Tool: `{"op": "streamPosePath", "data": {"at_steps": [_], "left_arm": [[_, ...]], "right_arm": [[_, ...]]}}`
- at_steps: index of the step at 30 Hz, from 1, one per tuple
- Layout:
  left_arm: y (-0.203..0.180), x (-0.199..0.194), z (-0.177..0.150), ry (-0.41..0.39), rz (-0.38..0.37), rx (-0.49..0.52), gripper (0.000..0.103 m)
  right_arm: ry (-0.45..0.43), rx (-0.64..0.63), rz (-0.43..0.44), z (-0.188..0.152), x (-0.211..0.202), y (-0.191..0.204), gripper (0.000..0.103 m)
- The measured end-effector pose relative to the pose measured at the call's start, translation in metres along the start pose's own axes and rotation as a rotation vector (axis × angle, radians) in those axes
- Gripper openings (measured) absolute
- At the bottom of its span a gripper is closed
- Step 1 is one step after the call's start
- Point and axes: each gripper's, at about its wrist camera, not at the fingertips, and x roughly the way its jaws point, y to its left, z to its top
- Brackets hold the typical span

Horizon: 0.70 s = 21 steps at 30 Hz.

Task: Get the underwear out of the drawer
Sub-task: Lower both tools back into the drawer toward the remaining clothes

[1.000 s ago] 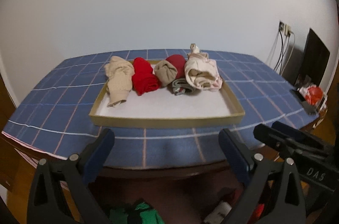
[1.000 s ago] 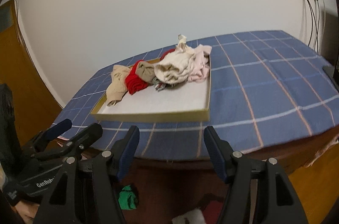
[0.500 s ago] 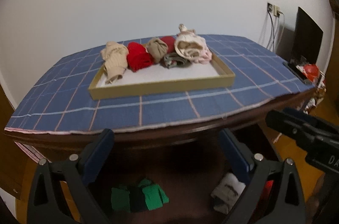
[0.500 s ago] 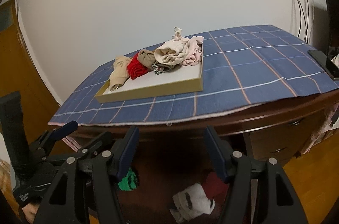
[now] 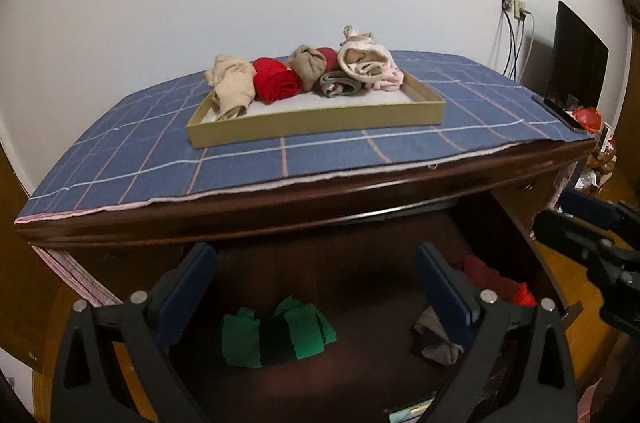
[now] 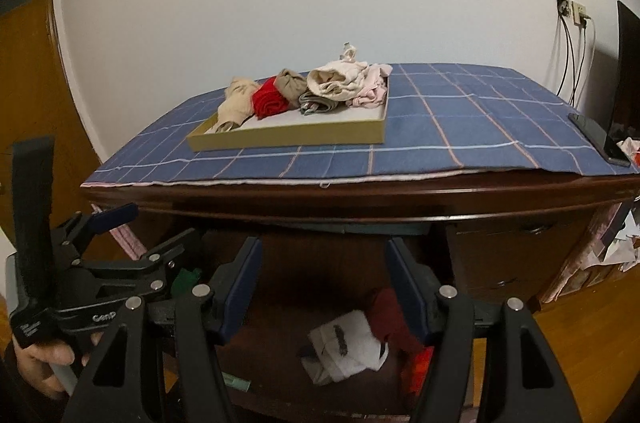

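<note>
Looking into the open drawer (image 5: 360,287) below the tabletop (image 5: 240,159), you have three soft targets, left to right: a green roll (image 5: 276,337), a white bundle (image 6: 346,345) and a dark red piece (image 6: 388,315). All are light, limp cloth that will sag and unroll, so pinch a thick fold at the middle, not a loose edge. Your left tongs (image 5: 316,287) stand released with nothing between them, above the green roll. Your right tongs (image 6: 324,283) also gape, unloaded, over the white bundle. The tray (image 5: 320,121) on the tabletop already carries rolled underwear (image 5: 276,83); its front half looks free.
</note>
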Motion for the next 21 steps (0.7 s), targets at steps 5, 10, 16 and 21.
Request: {"op": "streamPosePath", "data": {"at_steps": [5, 10, 16, 21], "left_arm": [[0.003, -0.005, -0.012, -0.009, 0.008, 0.039, 0.100], [0.015, -0.006, -0.027, 0.022, 0.020, 0.050, 0.100], [0.043, 0.007, -0.041, 0.093, 0.048, 0.015, 0.101], [0.057, 0.026, -0.044, 0.167, 0.052, 0.028, 0.101]], "right_arm": [[0.018, -0.001, -0.004, -0.010, -0.009, -0.004, 0.065], [0.044, -0.009, -0.030, -0.018, -0.009, -0.010, 0.065], [0.096, -0.011, -0.049, -0.025, -0.003, -0.032, 0.065], [0.220, 0.013, 0.012, -0.032, 0.026, -0.048, 0.065]]}}
